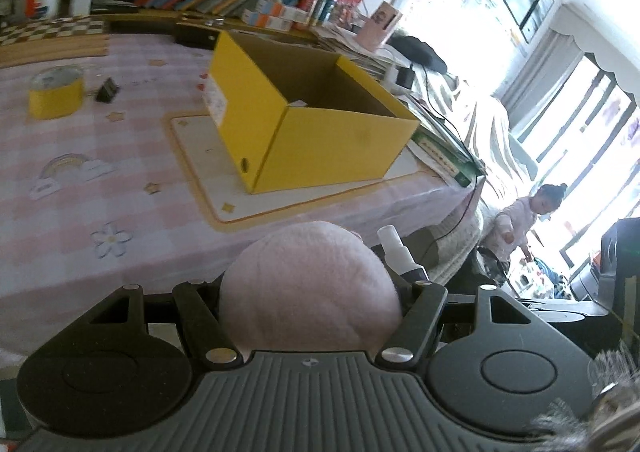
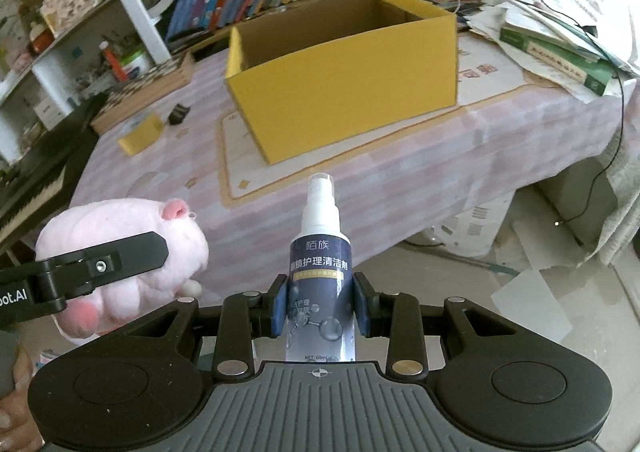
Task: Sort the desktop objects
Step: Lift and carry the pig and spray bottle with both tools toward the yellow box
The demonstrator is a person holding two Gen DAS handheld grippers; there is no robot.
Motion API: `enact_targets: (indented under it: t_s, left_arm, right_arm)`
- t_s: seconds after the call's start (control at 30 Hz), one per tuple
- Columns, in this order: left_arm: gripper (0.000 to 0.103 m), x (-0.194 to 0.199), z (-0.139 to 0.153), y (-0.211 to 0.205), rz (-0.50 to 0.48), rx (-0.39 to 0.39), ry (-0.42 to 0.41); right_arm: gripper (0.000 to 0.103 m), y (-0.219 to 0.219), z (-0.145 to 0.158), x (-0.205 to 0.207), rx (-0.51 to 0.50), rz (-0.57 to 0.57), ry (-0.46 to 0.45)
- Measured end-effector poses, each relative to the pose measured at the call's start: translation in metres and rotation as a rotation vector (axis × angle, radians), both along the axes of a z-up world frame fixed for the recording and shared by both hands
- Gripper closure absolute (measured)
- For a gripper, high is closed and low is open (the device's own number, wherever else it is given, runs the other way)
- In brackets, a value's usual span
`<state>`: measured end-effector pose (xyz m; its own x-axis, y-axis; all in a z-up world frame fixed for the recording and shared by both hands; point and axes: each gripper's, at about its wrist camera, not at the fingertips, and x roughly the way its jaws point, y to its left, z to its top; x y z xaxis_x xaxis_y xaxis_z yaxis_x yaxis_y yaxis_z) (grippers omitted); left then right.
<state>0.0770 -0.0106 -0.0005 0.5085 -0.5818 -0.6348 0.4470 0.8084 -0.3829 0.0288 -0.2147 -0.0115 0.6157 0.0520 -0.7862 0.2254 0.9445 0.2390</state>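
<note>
Two grippers are each loaded. From the left wrist view, the left gripper (image 1: pixel 310 292) has its jaws pinching a pink plush (image 1: pixel 310 284), which bulges between them and hides the near desk (image 1: pixel 100 132) edge. Beyond it the open yellow box (image 1: pixel 320 132) stands on a pale mat (image 1: pixel 208 156), its near corner pointing this way and its top rim open all round. Bare checked cloth lies between plush and box. Far left, a yellow tape roll (image 1: pixel 56 94) sits with a black clip (image 1: pixel 107 90) just beside it, both well apart from the box. A green book (image 1: pixel 444 160) lies at the desk's right edge, near the box.

From the right wrist view, the right gripper (image 2: pixel 320 304) has its jaws pinching a spray bottle (image 2: pixel 321 252), upright, nozzle toward the box (image 2: pixel 344 92). The bottle seems to hang off the desk's (image 2: pixel 360 180) front edge, over the floor, though the fisheye makes that hard to judge. The plush (image 2: pixel 120 252) sits low left, clamped by the left gripper's finger (image 2: pixel 120 256). Open cloth lies ahead of the box's long front wall.
</note>
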Motion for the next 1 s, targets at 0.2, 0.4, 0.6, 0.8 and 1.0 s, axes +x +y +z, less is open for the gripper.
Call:
enact_targets:
  t_s: [0.2,0.4,0.6,0.8,1.0]
  left_arm:
    - [0.037,0.014,0.002,-0.028,-0.028,0.002,-0.004]
    - [0.037,0.029,0.001,-0.054,-0.048,0.0,0.001]
    - [0.037,0.045,0.003,-0.082,-0.068,-0.011,-0.015]
    - [0.037,0.061,0.013,-0.109,-0.078,-0.022,-0.063]
    - [0.037,0.08,0.028,-0.126,-0.045,-0.035,-0.11]
  right_arm:
    - [0.07,-0.025,0.001,0.01,0.001,-0.018,0.0]
    - [0.07,-0.051,0.001,0.023,-0.001,-0.025,0.009]
    - [0.07,-0.078,0.003,0.035,-0.004,-0.03,0.006]
    - [0.07,-0.103,0.011,0.05,-0.013,-0.025,-0.032]
    - [0.07,-0.128,0.028,0.071,-0.011,-0.004,-0.089]
